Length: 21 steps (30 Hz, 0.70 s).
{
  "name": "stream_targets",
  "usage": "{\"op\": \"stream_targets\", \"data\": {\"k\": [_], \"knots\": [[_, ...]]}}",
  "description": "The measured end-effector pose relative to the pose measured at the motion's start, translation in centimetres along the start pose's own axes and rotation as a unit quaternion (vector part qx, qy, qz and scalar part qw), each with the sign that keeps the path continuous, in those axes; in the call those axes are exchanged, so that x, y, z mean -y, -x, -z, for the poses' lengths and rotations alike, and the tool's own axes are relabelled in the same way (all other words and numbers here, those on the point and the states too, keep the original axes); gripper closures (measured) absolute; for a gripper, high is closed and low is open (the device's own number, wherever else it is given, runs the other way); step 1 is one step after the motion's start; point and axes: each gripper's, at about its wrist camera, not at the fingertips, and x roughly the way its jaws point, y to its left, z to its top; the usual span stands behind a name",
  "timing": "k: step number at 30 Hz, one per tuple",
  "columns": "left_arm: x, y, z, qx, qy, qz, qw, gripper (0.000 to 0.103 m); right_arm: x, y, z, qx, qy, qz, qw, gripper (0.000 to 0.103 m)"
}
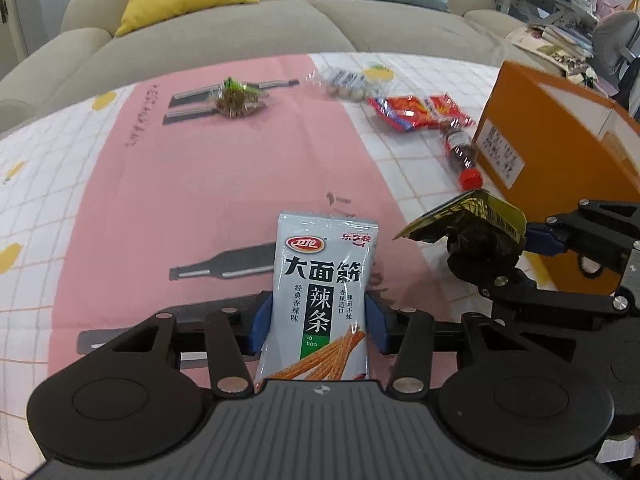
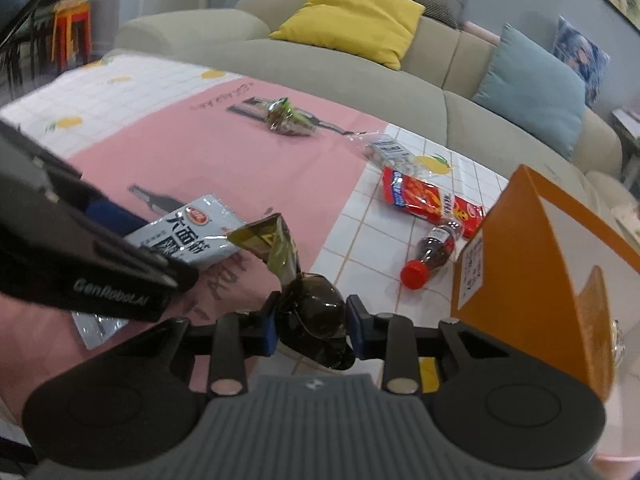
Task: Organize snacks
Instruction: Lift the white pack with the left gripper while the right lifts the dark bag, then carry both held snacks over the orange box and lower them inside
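The grey spicy-strip packet (image 1: 320,300) stands upright between the blue pads of the left gripper (image 1: 320,322), which is clamped on its sides above the pink cloth (image 1: 208,184). Just beside it, the right gripper (image 2: 310,330) pinches a dark, gold-topped snack pouch (image 2: 316,312), its jaws closed against the pouch's bulging body. Both packets are lifted, so two snacks appear to be in transit, probably toward the orange box (image 2: 536,264) at the right, whose contents cannot be seen. Still loose on the table are a red packet (image 2: 428,196), a clear bag of nuts (image 2: 390,152), a small cola bottle (image 2: 430,254) and a greenish wrapped snack (image 2: 286,120); most of the sorting seems left.
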Motion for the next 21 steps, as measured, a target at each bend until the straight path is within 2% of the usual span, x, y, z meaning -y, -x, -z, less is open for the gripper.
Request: {"op": "stream_targets", "data": {"k": [6, 12, 17, 21], "knots": [[0.2, 3.2, -1.7, 0.010, 0.020, -0.001, 0.9998, 0.048, 1.2, 2.3, -1.3, 0.015, -0.038, -0.017, 0.999, 0.072], [1.4, 7.0, -3.8, 0.039, 0.021, 0.009, 0.9990, 0.048, 2.4, 6.5, -2.7, 0.057, -0.065, -0.021, 0.996, 0.072], [3.4, 9.7, -6.4, 0.062, 0.016, 0.037, 0.9972, 0.048, 4.7, 10.7, -3.3, 0.088, -0.098, -0.019, 0.991, 0.072], [6.2, 11.1, -8.8, 0.071, 0.001, 0.073, 0.9948, 0.048, 8.2, 13.5, -3.2, 0.094, -0.144, -0.022, 0.985, 0.072]]}}
